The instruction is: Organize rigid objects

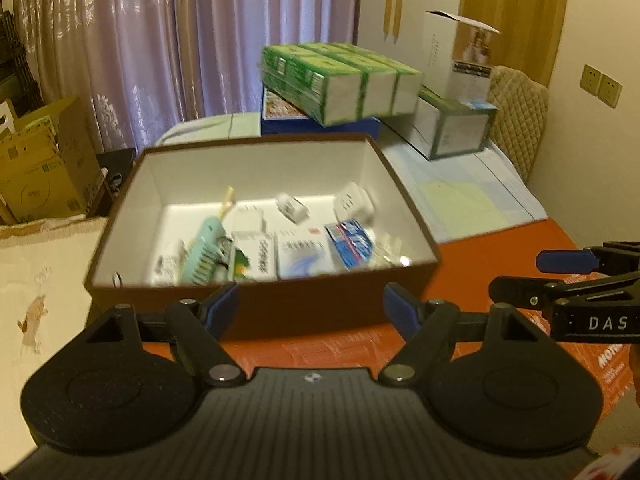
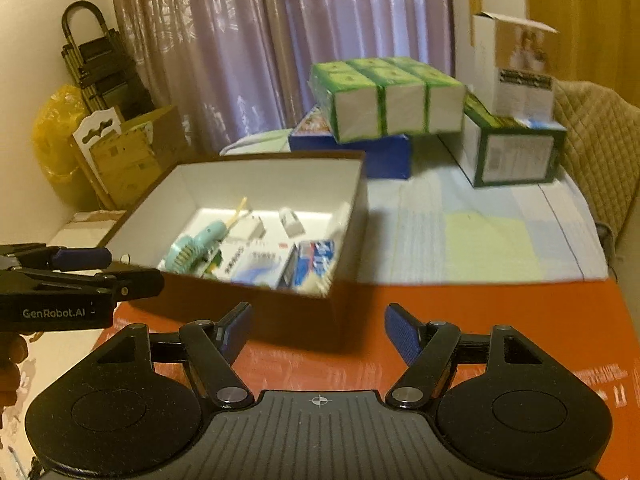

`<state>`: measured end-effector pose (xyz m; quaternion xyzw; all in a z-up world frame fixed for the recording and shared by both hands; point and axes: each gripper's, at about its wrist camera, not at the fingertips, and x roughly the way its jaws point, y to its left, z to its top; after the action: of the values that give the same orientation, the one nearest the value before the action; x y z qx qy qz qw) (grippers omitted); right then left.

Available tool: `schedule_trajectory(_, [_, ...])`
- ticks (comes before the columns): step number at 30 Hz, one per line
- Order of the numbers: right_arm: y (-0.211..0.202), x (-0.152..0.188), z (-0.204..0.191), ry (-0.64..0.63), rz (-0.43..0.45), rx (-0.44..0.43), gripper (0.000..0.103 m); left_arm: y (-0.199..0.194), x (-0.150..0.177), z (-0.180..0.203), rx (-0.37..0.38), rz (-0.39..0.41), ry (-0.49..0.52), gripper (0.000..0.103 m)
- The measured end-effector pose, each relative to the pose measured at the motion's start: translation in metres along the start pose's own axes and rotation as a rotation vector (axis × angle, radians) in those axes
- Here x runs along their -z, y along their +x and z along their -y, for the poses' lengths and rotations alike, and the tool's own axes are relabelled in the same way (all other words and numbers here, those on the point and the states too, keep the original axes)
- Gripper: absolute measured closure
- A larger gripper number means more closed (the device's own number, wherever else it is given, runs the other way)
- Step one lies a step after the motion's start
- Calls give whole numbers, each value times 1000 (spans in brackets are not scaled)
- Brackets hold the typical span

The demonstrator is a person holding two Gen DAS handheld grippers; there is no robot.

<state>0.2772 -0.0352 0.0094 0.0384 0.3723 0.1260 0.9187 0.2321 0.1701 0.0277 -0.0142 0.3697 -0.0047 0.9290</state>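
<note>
At the far left stand cardboard cartons (image 1: 44,160) against the lilac curtain (image 1: 160,40). Next comes the left gripper (image 1: 311,306), its blue-padded fingers (image 1: 224,300) spread wide apart with nothing between them, held just short of the near wall of the brown box (image 1: 260,312). That open box sits on the red table surface (image 1: 500,240), straight ahead of the left fingers and ahead and to the left of the right ones. Inside it, from left to right, lie a mint-green handheld fan (image 1: 204,252), a white medicine carton (image 1: 306,258), a blue-and-red carton (image 1: 352,246), and toward the back two small white items too blurred to name. Behind the box a shrink-wrapped pack of green-and-white boxes (image 1: 344,84) rests on a blue box (image 1: 320,122), and a tall white carton (image 1: 456,56) stands on a green-edged box (image 1: 456,128) further right. The right gripper (image 2: 318,330) hovers over the red surface beside the box's near right corner, fingers (image 2: 402,334) likewise held apart and empty, touching nothing.
</note>
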Motion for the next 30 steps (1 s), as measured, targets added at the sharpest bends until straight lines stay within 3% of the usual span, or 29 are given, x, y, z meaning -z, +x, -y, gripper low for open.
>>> schedule_trajectory(15, [-71,74,48,72,-58,52,33,-39,66,81,60,-75,-10,30])
schedule_trajectory(30, [-134,131,67,116,-77,75,33,-77,112,124,75,-96,10,30])
